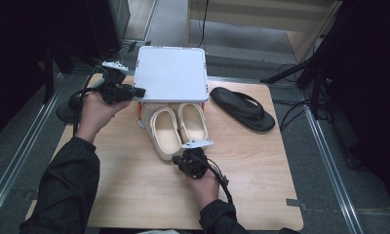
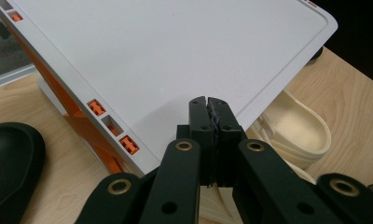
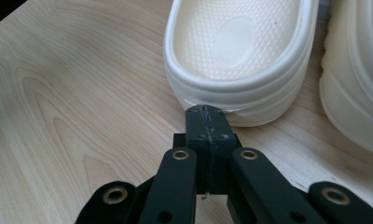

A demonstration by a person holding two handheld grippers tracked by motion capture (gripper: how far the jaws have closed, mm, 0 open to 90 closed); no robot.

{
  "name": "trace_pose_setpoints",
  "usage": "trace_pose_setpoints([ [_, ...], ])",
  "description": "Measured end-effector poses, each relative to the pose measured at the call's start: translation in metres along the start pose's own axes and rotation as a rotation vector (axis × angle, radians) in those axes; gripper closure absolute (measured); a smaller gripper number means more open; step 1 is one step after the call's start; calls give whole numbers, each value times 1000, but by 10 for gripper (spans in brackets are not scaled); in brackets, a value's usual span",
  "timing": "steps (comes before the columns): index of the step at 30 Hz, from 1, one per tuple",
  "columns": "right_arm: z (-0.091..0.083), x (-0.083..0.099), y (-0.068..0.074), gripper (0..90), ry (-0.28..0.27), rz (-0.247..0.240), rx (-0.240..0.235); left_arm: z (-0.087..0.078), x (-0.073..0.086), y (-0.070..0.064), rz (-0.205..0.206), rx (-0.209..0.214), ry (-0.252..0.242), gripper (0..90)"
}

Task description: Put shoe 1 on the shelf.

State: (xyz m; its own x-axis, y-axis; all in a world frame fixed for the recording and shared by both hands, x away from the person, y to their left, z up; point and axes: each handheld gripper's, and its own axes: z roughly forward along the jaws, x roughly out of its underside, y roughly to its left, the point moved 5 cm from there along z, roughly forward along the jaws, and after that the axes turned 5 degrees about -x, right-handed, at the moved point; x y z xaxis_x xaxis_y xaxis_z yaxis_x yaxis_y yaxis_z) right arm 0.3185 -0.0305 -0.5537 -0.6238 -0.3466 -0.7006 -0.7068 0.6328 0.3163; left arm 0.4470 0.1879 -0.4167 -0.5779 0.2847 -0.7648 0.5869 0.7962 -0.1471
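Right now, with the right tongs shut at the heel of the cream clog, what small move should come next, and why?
Probably nudge the left cream clog forward, farther under the white shelf. The right tongs are shut, tips at its heel rim, and both clogs' toes are already under the shelf. The left tongs, also shut, rest at the shelf's edge, seemingly steadying it.

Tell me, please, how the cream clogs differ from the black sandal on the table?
The cream clogs are pale, thick-walled and a pair set side by side; the black sandal is dark, flat and single. The clogs' toes are tucked under the white shelf, while the sandal lies in the open to its right, turned at an angle. The right gripper is at one clog's heel; the sandal lies apart from both grippers. Both rest sole-down on the wooden table.
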Motion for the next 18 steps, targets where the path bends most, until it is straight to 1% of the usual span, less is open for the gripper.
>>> trace_pose_setpoints([
  [2, 1, -3, 2, 900, 1, -7, 2, 0, 0, 0, 0, -1, 0, 897],
  [6, 6, -12, 5, 900, -17, -11, 1, 0, 0, 0, 0, -1, 1, 897],
  [9, 11, -19, 4, 900, -28, 3, 1, 0, 0, 0, -1, 0, 0, 897],
  [11, 13, -25, 4, 900, -36, 12, -7, 0, 0, 0, 1, 0, 2, 897],
  [15, 22, -33, 2, 900, -22, 17, 14, 0, 0, 0, -1, -1, -1, 897],
  [17, 26, -37, 0, 900, -36, 18, 22, 0, 0, 0, -1, 0, 0, 897],
  [18, 28, -39, -2, 900, -39, 10, 30, 0, 0, 0, -2, 1, -1, 897],
])
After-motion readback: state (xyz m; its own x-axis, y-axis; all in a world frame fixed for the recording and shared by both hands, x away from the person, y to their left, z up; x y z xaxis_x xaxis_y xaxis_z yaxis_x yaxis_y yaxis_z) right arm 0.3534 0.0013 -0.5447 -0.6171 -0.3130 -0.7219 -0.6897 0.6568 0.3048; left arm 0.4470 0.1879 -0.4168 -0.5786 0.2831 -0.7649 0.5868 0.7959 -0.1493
